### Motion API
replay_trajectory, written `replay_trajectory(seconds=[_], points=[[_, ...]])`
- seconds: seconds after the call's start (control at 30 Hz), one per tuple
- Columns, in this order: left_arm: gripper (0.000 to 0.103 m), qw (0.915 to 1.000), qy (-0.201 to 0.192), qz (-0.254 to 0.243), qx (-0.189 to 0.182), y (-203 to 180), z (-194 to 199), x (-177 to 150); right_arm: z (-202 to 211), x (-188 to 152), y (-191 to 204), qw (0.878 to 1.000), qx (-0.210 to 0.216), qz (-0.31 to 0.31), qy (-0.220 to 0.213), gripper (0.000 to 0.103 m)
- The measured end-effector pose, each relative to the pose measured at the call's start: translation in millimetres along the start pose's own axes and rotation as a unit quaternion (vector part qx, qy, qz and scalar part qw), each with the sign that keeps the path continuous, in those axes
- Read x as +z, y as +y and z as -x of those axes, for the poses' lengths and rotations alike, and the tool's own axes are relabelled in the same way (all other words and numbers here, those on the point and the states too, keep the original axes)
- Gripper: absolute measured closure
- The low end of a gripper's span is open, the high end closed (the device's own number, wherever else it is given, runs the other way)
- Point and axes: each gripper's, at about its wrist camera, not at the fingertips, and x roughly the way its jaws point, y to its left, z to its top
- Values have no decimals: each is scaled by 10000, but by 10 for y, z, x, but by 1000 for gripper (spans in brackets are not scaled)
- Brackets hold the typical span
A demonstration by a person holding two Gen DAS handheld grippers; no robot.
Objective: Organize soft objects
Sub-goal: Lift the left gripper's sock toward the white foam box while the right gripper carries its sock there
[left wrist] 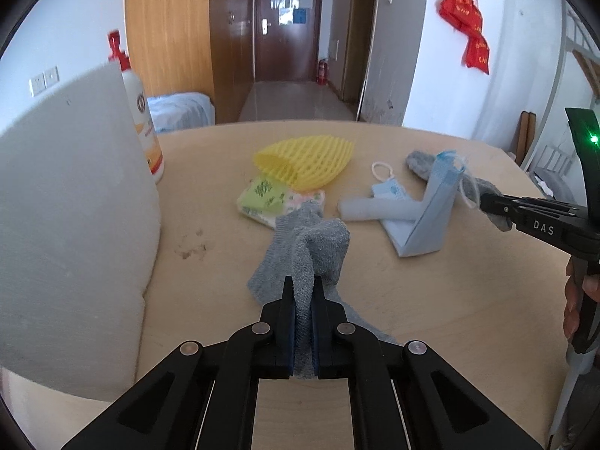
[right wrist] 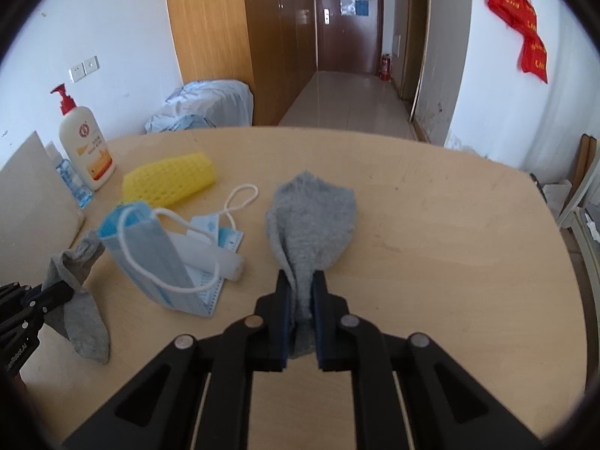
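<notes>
Left gripper (left wrist: pixel 303 292): clenched on a grey sock (left wrist: pixel 311 247); cloth pinched between the blue pads, bunched ahead of the fingertips, its loose end lying on the wooden table (left wrist: pixel 450 300). Tool held low and level, pointing toward the far door.

Right gripper (right wrist: pixel 302 288): clamped on a second grey sock (right wrist: pixel 313 221); toe end fans out ahead of the tips, on or just above the tabletop, cannot tell which. Seen from the left wrist view it enters from the right edge, fingers pointing left, a bit of a hand (left wrist: pixel 577 300) on its handle.

Face masks (right wrist: pixel 168 255): landmark, mid-table; a blue pile, one mask standing up folded, white ear loops trailing. Left-held sock just left of it, right-held sock just right of it.

Yellow foam net (right wrist: pixel 170 180): behind the masks, toward the far left.

Tissue packet (left wrist: pixel 262 202): green and floral, touching the foam net's near edge, left of the masks.

Lotion bottle (right wrist: pixel 86 146): red pump, upright, far left beyond the masks.

White board (left wrist: pixel 67 225): standing at the table's left edge, well left of the masks.
</notes>
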Motion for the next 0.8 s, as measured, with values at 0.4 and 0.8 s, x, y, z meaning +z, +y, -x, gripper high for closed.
replay_trajectory(seconds=[0.4, 0.8], points=[[97, 9985, -545, -53, -16, -90, 531, 36, 694, -38, 34, 9975, -52, -113, -692, 90], [97, 9952, -972, -98, -27, -176, 1037, -49, 1289, -280, 171, 9921, -79, -182, -1241, 90]])
